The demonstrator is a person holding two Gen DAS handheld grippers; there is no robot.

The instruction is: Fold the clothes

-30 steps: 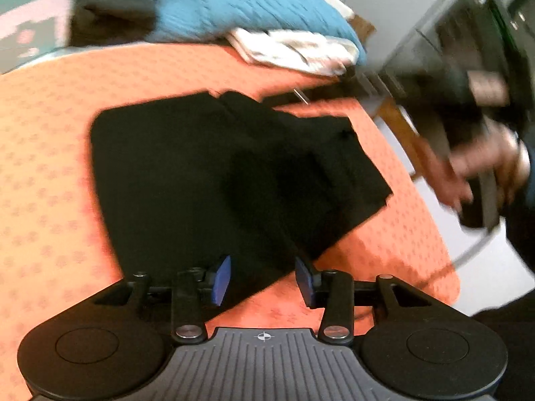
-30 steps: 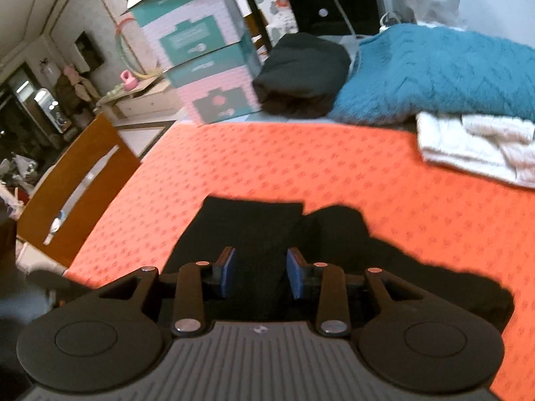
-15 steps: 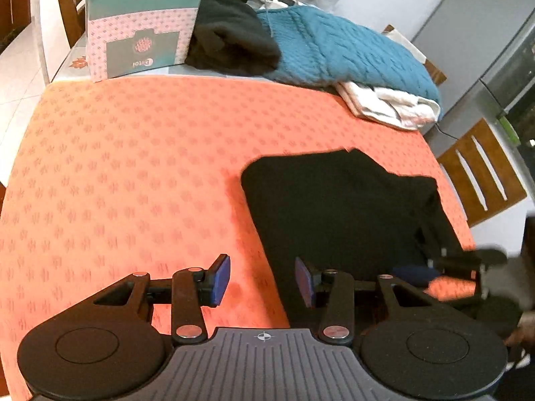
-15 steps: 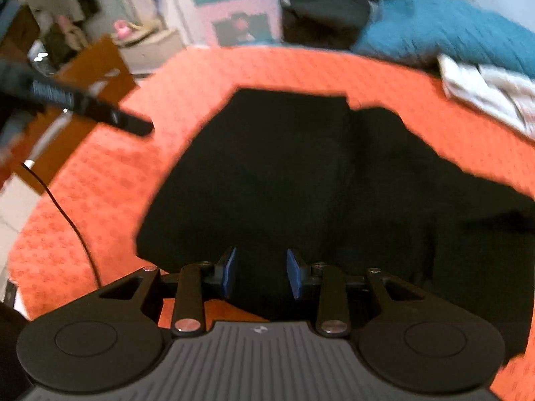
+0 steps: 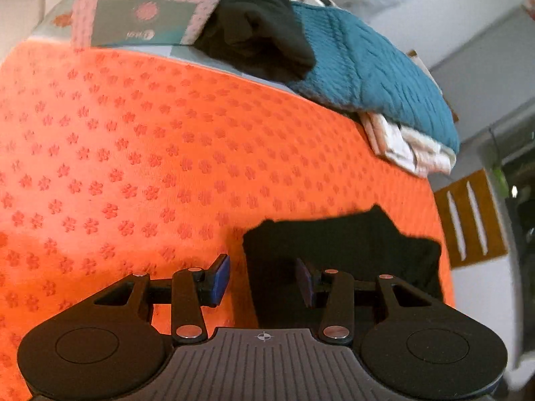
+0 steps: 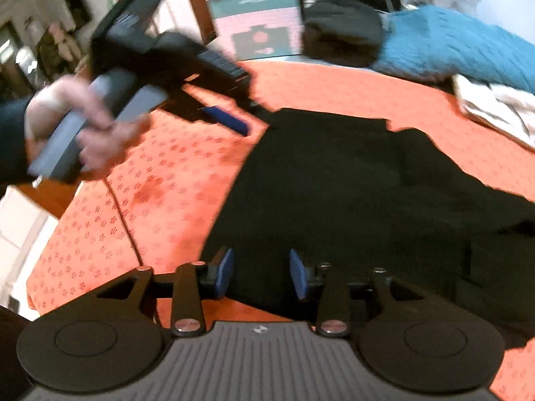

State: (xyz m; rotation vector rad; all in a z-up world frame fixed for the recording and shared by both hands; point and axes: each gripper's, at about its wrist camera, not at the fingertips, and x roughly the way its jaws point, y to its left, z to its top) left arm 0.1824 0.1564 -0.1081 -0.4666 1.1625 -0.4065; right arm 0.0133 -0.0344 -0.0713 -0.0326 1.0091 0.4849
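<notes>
**One black garment flat on the orange cloth, both grippers empty**

One dark piece of clothing, the black garment (image 6: 351, 200), lies spread on the orange tablecloth (image 5: 133, 153). Its edge by the left gripper runs straight and its far side steps in an uneven outline, with a layer seemingly lapped over the rest beyond the right gripper's fingers; the cloth is too dark to count layers. By my reading it could be partly folded with more folds to come, or just laid out and squared up; the views do not settle which.

The left gripper (image 5: 262, 282) has its blue-padded fingers well apart and holds nothing; the garment's near corner sits just ahead of and under its right finger, while its left finger is over bare tablecloth. The right gripper (image 6: 260, 274) is likewise spread wide and empty, its fingers straddling the garment's near edge. In the right wrist view, the left gripper (image 6: 230, 122) shows far ahead and to the left of the fingers, carried by a hand (image 6: 83, 123), its blue tip close to the garment's far corner; whether it touches is lost in blur.

Beyond the fingers, at the far side of the table, lie other textiles: a teal knitted piece (image 5: 374, 77), a bundled black one (image 5: 257, 30), and a white folded cloth (image 5: 408, 143) tucked under the teal. A pink-and-green cardboard box (image 5: 150, 10) stands behind them. A wooden chair (image 5: 471, 220) stands off the table to the right of the left gripper's fingers. The tablecloth carries a small flower pattern and looks grippy enough to keep fabric from sliding.
</notes>
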